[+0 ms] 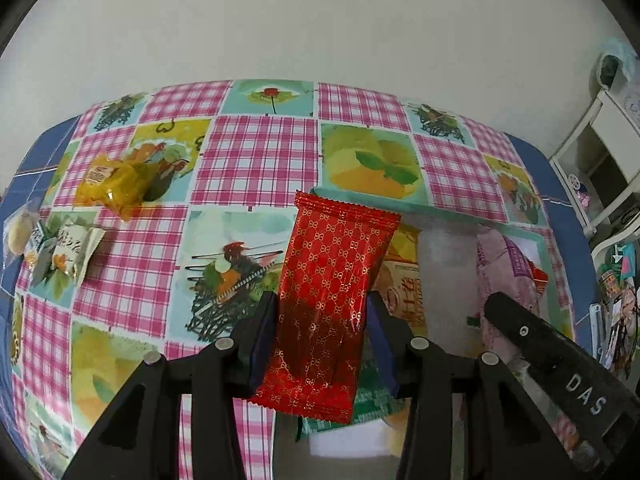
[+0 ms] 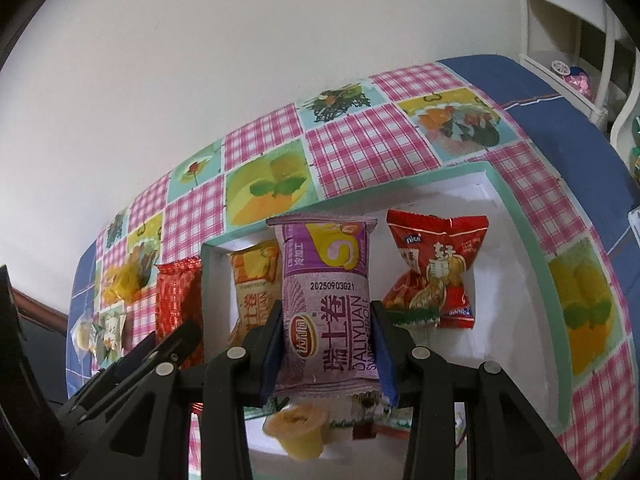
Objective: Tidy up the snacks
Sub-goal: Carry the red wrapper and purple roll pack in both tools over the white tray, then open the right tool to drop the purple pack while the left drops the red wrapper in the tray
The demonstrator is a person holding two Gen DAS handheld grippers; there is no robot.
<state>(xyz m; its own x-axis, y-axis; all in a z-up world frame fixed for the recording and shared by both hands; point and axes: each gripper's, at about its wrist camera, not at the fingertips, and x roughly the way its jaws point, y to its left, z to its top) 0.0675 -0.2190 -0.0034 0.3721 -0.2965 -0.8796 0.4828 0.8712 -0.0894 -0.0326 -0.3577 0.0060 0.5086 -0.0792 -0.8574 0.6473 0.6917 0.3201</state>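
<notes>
My left gripper (image 1: 322,312) is shut on a red packet with a gold pattern (image 1: 332,272), held upright just left of a white box with a mint rim (image 2: 532,248). My right gripper (image 2: 327,314) is shut on a purple Swiss-roll packet (image 2: 326,280) above the box's inside. In the box lie an orange packet (image 2: 252,280), a red peanut packet (image 2: 436,268) and a green-edged packet (image 2: 416,314). A yellow jelly cup (image 2: 298,432) shows below the right gripper. One of the right gripper's fingers (image 1: 532,332) appears in the left wrist view.
On the checked tablecloth (image 1: 256,160) to the left lie a yellow packet (image 1: 112,188), a white-and-green packet (image 1: 68,252) and a clear packet with a round biscuit (image 1: 18,228). A white shelf unit (image 1: 600,160) stands to the right. A pale wall runs behind the table.
</notes>
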